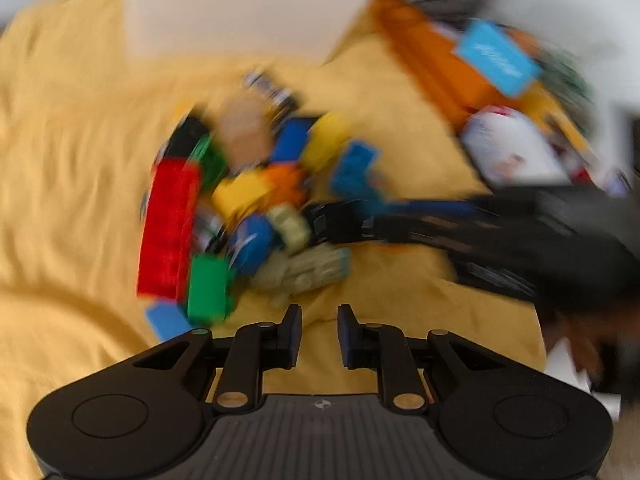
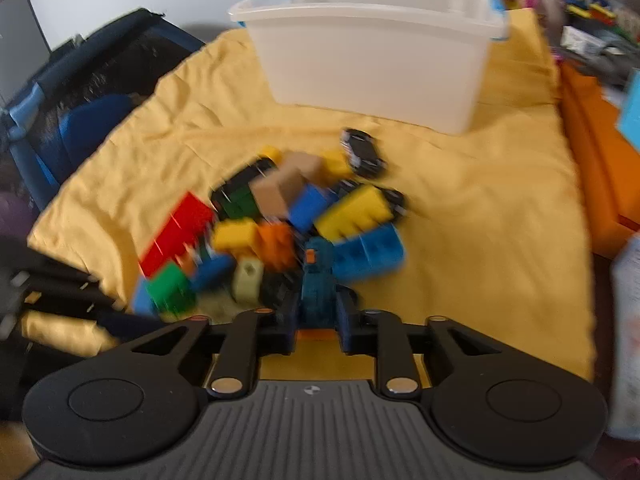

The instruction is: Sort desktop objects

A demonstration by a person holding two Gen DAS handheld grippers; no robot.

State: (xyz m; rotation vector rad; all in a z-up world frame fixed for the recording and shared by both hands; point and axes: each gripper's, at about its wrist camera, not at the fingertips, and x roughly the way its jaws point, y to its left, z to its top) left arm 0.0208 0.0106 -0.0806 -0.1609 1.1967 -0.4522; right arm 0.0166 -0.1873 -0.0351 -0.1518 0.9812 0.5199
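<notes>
Toy building blocks in red, green, blue, yellow, orange, tan and pale olive are heaped in one pile [image 2: 280, 232] on a yellow cloth [image 2: 480, 240] that is spread over the counter. A long red studded block [image 2: 176, 236] is seen along the left edge of the pile, with a green block [image 2: 170, 290] just beside its near end. A yellow studded block [image 2: 354, 212] and a bright blue studded block [image 2: 368, 256] lie at the right side of the pile, and a tan block [image 2: 286, 186] is propped up near the middle. A small black toy car [image 2: 362, 152] is seen at the far edge of the pile, toward a translucent white plastic bin with blue handle clips [image 2: 372, 52], which stands upright on the cloth, well behind the blocks.

In the right wrist view, the right gripper [image 2: 316, 320] is closed on a dark teal toy piece with an orange mark [image 2: 318, 280], which is pinched between the two pads at the near edge of the pile and stands up between them.

In the left wrist view, the left gripper [image 1: 319, 332] is pointed down at bare cloth just in front of the pile; its jaws are drawn close together, a narrow gap is left between them, and nothing is held. That view is heavily blurred. The red block [image 1: 170, 226] and the green block [image 1: 208, 290] are still made out there, and the right gripper's dark body is seen reaching in from the right. An orange box-like object [image 2: 600, 184] is seen beside the cloth at the right.
</notes>
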